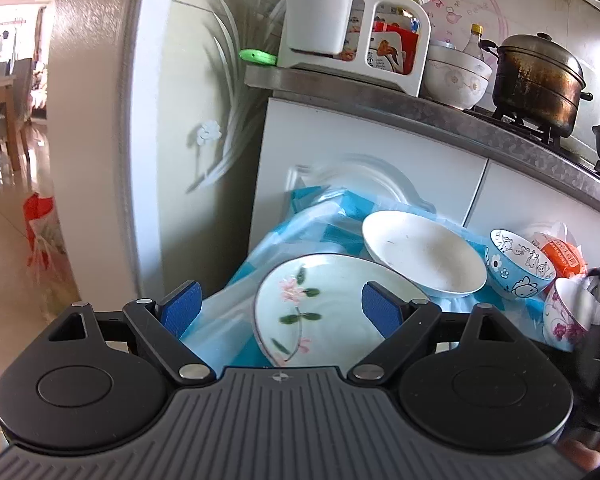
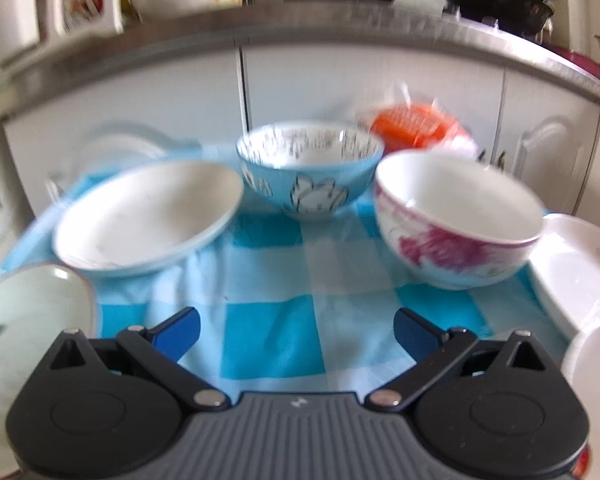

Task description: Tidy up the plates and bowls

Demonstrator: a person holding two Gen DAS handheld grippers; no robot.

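Bowls: three — white [image 2: 148, 216], blue [image 2: 310, 168], pink [image 2: 456, 220]; green plate [image 1: 332, 304] one. Both grippers [image 1: 281, 310] [image 2: 297, 334] spread, empty. Right view blurred.

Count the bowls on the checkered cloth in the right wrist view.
3: a wide white bowl at left, a blue cartoon bowl at back centre, and a white bowl with purple flowers at right. Flatter white dishes at the right edge are cut off, so more may be hidden.

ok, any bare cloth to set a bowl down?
Yes: checked cloth ahead of the open right gripper, bordered by white dish, blue bowl and purple-flowered bowl. Edges are crowded: green plate left, white plate right.
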